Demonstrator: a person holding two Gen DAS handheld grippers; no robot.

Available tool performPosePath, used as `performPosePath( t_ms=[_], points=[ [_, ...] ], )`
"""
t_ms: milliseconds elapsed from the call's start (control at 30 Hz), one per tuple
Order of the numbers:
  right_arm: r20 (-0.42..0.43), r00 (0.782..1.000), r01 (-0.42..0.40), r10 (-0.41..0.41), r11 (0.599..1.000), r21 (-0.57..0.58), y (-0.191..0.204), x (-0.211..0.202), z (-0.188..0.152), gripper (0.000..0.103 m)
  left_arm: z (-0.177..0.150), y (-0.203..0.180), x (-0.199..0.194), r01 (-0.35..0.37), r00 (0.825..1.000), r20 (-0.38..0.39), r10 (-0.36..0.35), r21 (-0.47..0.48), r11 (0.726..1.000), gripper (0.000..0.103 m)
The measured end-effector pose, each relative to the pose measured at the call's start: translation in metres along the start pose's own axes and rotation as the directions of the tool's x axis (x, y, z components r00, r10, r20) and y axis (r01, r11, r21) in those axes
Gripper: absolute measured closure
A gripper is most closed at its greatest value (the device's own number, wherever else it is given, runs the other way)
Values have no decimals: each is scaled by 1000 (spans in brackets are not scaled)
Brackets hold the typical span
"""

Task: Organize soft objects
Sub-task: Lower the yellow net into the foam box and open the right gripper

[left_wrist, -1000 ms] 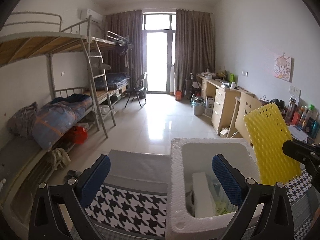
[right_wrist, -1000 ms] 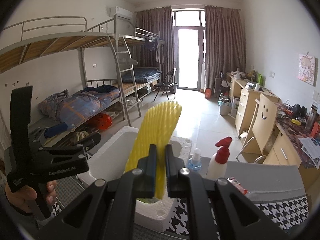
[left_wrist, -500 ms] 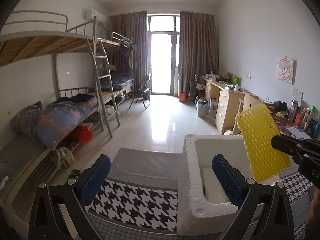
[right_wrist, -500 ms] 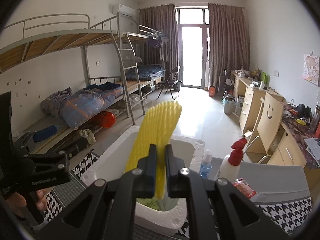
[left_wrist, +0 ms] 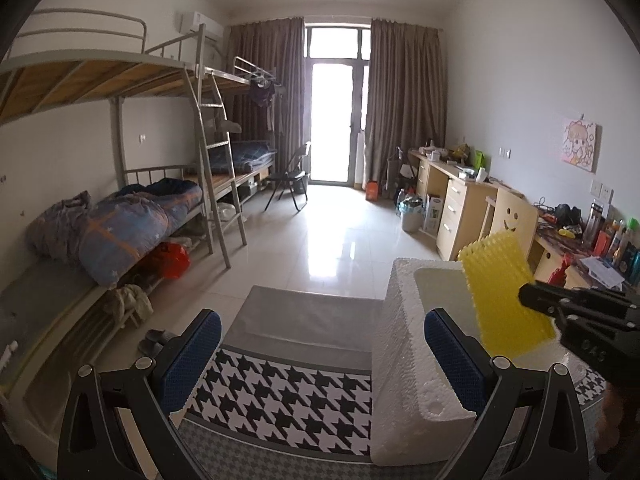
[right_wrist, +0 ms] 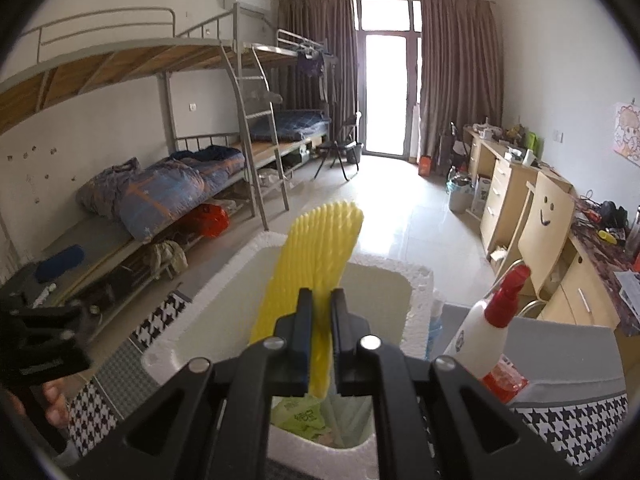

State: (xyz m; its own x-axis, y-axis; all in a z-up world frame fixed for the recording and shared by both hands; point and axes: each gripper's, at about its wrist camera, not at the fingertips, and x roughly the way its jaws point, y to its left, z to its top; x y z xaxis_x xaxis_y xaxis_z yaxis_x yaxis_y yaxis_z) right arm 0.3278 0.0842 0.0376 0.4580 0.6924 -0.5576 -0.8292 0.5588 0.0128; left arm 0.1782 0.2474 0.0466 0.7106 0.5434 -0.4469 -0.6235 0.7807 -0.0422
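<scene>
My right gripper (right_wrist: 321, 320) is clamped tight, its two black fingers (right_wrist: 303, 332) nearly parallel and pointing forward and slightly up, while my left gripper (left_wrist: 320, 356) hangs with its blue-padded fingers (left_wrist: 192, 354) spread wide apart, gripping nothing, level and well to the left.

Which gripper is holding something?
The right gripper: its fingers pinch the yellow foam net over the foam box. The left gripper is open, empty.
</scene>
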Motion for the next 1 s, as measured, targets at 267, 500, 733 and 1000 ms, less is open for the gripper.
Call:
performPosePath(
  t_ms=[267,500,733,1000],
  points=[
    [-12,1000,-4,4,1000,18,-2,1,-2,52,0,2,1,2,1000,-3,-2,-1,1000,1],
    [0,1000,7,-7,1000,24,-1,-5,-1,44,-1,-4,0,11,1000,0,-11,17,1000,1],
    [45,999,21,-23,999,42,-4,-20,4,16,0,-12,-3,22,1000,7,-22,28,999,1],
    [72,997,34,-37,999,35,-7,-33,3,15,2,-22,-8,34,999,8,-34,42,999,1]
  ],
)
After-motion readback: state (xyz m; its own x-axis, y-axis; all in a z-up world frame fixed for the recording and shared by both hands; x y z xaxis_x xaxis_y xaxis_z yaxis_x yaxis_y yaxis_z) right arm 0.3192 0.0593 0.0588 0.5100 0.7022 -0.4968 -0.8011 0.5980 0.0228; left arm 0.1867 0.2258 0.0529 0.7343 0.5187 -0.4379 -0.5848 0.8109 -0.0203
